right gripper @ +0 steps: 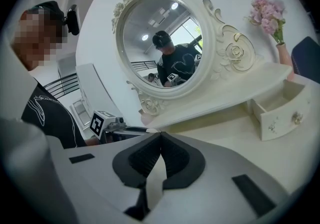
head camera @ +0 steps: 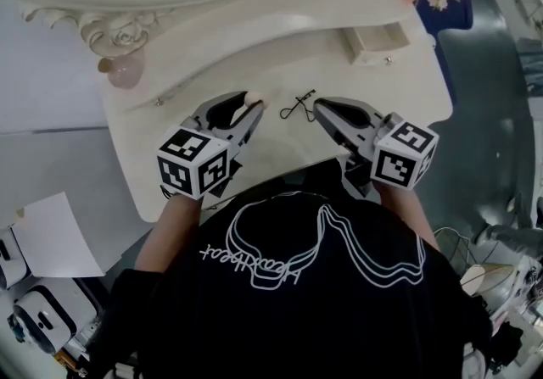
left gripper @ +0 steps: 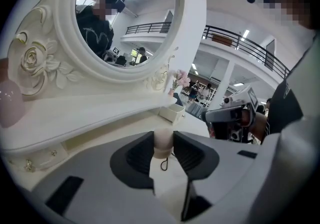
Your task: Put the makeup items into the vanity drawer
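Carrying is the step in hand. The left gripper (head camera: 253, 104) has its fingers clamped on a small beige makeup item (left gripper: 163, 142), lifted off the desk (head camera: 170, 148) near its front edge. The right gripper (head camera: 320, 103) sits just beside it, fingers pressed together on nothing. A thin black hairpin-like piece (head camera: 299, 106) lies on the desk between the 2 grippers. The little drawer (head camera: 373, 42) stands open at the far right, well apart from the held item. Next, I'd say, the left hand must cross to that opening and release.
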A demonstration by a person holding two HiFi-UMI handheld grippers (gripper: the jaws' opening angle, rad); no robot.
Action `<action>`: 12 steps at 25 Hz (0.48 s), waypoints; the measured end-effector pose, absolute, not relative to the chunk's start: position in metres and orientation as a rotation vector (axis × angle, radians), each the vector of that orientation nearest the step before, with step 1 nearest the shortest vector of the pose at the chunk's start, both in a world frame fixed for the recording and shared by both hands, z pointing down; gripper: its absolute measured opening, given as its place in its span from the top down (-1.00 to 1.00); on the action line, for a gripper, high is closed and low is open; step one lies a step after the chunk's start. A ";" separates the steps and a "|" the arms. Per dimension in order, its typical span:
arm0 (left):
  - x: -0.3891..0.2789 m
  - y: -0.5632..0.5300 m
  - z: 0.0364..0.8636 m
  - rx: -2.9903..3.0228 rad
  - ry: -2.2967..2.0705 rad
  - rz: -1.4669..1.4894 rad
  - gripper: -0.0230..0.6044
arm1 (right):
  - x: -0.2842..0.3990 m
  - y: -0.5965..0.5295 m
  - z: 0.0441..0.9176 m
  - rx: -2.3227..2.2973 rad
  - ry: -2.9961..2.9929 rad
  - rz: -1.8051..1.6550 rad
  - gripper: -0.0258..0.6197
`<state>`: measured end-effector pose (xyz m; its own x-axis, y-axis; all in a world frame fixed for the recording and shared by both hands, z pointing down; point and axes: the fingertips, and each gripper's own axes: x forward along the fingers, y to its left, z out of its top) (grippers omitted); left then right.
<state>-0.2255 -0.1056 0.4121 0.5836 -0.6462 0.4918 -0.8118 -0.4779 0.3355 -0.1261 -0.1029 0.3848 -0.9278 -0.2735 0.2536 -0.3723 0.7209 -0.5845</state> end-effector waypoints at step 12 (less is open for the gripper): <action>-0.140 -0.143 0.392 2.232 -1.237 0.291 0.54 | -0.028 -0.149 0.380 0.472 -2.785 1.002 0.91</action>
